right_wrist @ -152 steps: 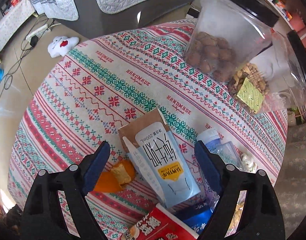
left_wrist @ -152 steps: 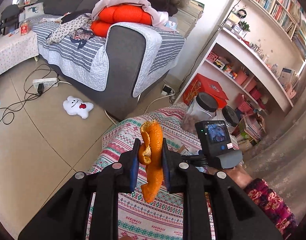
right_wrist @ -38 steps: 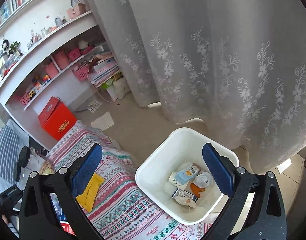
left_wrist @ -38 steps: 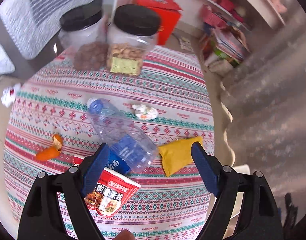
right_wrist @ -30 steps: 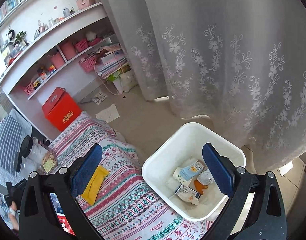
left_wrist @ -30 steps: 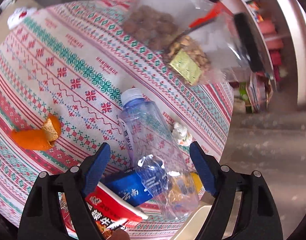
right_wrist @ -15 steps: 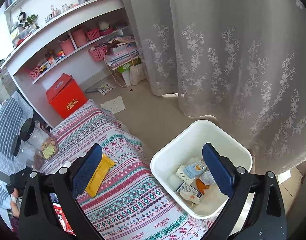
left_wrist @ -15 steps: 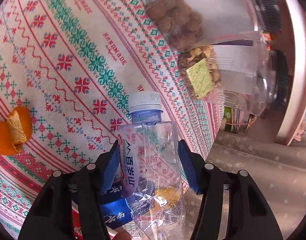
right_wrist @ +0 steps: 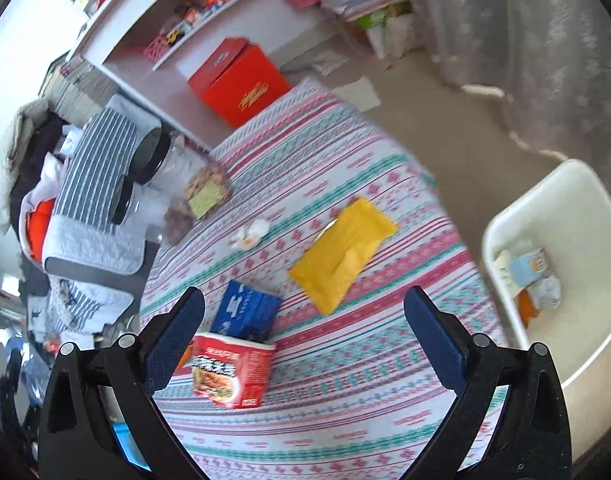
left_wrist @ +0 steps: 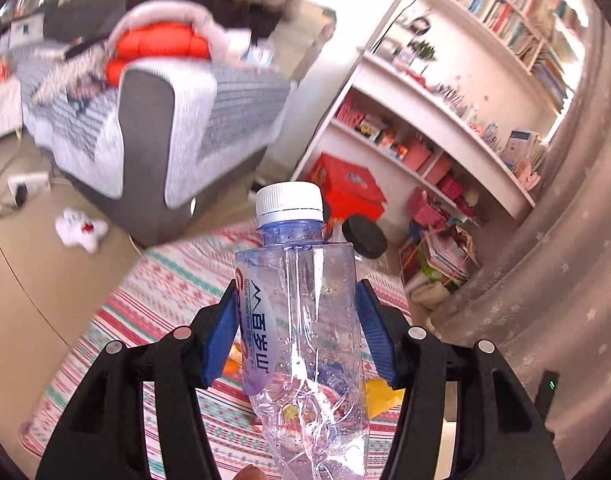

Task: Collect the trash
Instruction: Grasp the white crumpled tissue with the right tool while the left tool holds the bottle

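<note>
While the left gripper (left_wrist: 297, 332) is clamped on the clear plastic bottle (left_wrist: 301, 336), the bottle stands nearly upright between its blue pads (left_wrist: 221, 336), its white cap (left_wrist: 289, 199) up and away from the camera and its crumpled lower end down near the gripper's base. Both pads press on the bottle's sides just below the shoulder; the jaws have just been closing, with the bottle between them. It hangs in the air above the patterned tablecloth (left_wrist: 161, 304).

Over the same tablecloth (right_wrist: 345, 360), the right gripper (right_wrist: 305, 332) holds its fingers wide apart with nothing between them. Seen from that gripper, a red instant-noodle cup (right_wrist: 231, 374) lies on its side on the cloth just inside the left finger, with a blue carton (right_wrist: 245, 312) touching it on the far side. A yellow pouch (right_wrist: 345, 254) lies flat on the cloth beyond the fingers, and a small crumpled white scrap (right_wrist: 251, 233) sits farther off, near two black-lidded jars (right_wrist: 173, 176). Off the cloth's right edge stands the white bin (right_wrist: 577, 208), already holding several pieces of trash (right_wrist: 533, 276).
</note>
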The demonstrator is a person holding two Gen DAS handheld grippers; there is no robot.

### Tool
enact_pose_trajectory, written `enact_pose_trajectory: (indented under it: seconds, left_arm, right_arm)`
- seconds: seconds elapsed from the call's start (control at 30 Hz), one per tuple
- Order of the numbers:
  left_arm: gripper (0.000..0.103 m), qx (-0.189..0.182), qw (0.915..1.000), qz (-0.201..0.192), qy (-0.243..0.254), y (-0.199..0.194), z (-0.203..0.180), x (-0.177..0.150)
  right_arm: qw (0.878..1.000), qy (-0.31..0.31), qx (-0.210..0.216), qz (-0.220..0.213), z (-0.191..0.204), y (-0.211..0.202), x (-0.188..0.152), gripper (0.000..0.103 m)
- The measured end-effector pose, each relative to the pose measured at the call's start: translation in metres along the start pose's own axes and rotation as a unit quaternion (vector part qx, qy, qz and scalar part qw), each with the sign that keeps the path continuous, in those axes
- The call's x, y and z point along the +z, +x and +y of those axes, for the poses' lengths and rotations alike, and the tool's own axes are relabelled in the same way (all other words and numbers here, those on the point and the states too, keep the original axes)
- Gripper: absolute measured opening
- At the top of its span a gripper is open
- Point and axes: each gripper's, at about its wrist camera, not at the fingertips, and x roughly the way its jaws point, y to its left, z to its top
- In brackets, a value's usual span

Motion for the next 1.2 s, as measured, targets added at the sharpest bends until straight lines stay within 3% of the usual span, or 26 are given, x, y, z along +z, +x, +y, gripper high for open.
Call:
enact_pose_trajectory:
  seconds: [0.07, 0.17, 0.2, 0.27, 0.53, 0.77, 0.8, 0.93, 1.2]
  left_arm:
    - [0.057, 0.013, 0.9982, -0.05, 0.032, -0.034, 0.003, -0.006]
    - [0.057, 0.059, 0.9879, -0.111, 0.091, -0.05, 0.005, -0.018]
    - [0.057, 0.07, 0.985, -0.116, 0.107, -0.049, 0.005, -0.02]
    - [0.057, 0.07, 0.9842, -0.109, 0.12, -0.046, 0.011, -0.02]
    - [0.057, 0.08, 0.9867, -0.101, 0.099, -0.046, 0.045, -0.016]
    - [0.057, 0.093, 0.987, -0.092, 0.094, -0.045, 0.065, -0.017]
    - [0.057, 0.094, 0.9869, -0.092, 0.093, -0.046, 0.066, -0.017]
    - [0.057, 0.095, 0.9871, -0.093, 0.089, -0.046, 0.068, -0.017]
    - [0.057, 0.099, 0.9882, -0.093, 0.071, -0.043, 0.068, -0.015]
  right_arm:
    - [0.999, -0.001, 0.006, 0.036, 0.019, 0.035, 0.009, 0.091]
    - [0.996, 0.005, 0.009, 0.087, 0.043, 0.088, 0.018, 0.085]
    - [0.995, 0.008, 0.005, 0.101, 0.048, 0.104, 0.02, 0.079]
    - [0.993, 0.014, -0.004, 0.113, 0.055, 0.129, 0.025, 0.078]
    - [0.986, 0.093, 0.006, 0.138, 0.061, 0.198, 0.041, 0.059]
    - [0.989, 0.086, -0.034, 0.119, 0.066, 0.221, 0.047, 0.058]
    - [0.99, 0.077, -0.041, 0.113, 0.069, 0.221, 0.047, 0.037]
    - [0.993, 0.038, -0.042, 0.1, 0.086, 0.218, 0.043, 0.033]
    - [0.999, -0.039, 0.007, 0.024, 0.128, 0.145, 0.037, 0.033]
